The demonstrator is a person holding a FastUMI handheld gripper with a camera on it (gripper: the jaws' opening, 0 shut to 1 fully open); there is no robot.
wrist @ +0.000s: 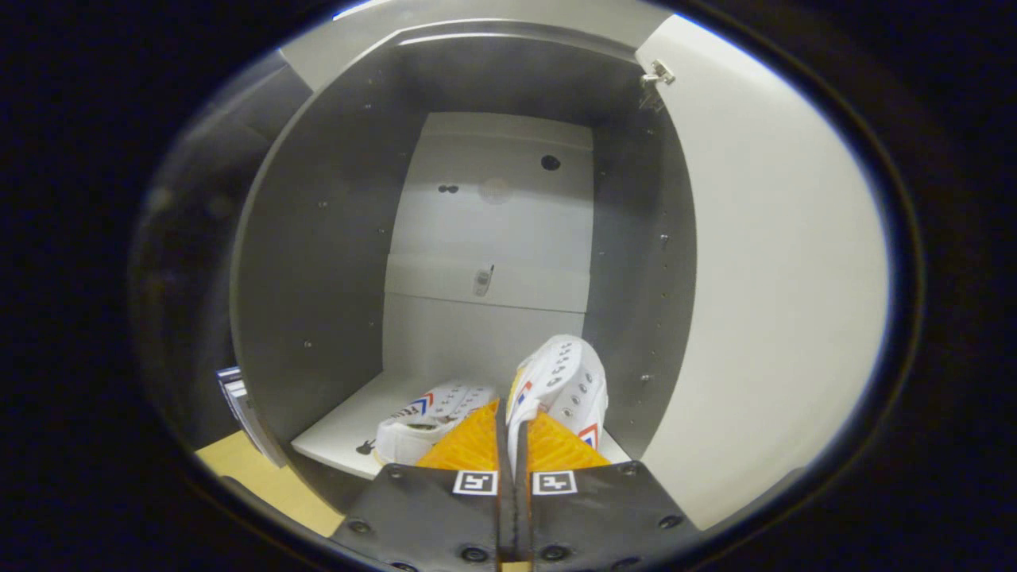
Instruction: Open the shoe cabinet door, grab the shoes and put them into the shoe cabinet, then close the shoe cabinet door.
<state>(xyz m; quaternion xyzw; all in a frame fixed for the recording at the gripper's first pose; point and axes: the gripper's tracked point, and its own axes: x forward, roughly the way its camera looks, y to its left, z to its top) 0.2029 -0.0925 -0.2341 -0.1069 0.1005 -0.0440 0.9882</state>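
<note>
- Shoe cabinet (334, 238): open at the front, grey side walls, paler back panel with a few small holes and a small metal fitting near its middle. One pale floor board (349, 429) inside carries the contents.
- Cabinet door (763, 278): white, swung open on the right side of the cabinet, a metal hinge (658, 76) at its upper inner corner.
- Contents, item one: white shoe (429, 417), lying on the cabinet floor toward the left, toe pointing inward, red and blue chevron mark on its side. It rests just ahead of the left finger, apart from it as far as can be seen.
- Contents, item two: second white shoe (560, 381), raised and tilted, with rows of eyelets facing out and a red and blue mark near its lower edge. Its edge runs down into the narrow gap between the two fingers.
- Tongs (512, 441): clenched on the second shoe, fingers almost meeting with the shoe's rim pinched between them, held inside the cabinet mouth above the floor board.
- Markings: a small square black-and-white coded tag on each finger; no legible writing on shoes or cabinet.
- Outside the cabinet, lower left: a strip of yellowish floor (262, 477) and a thin striped object (238, 393) leaning by the cabinet's outer wall; what it is cannot be told.
</note>
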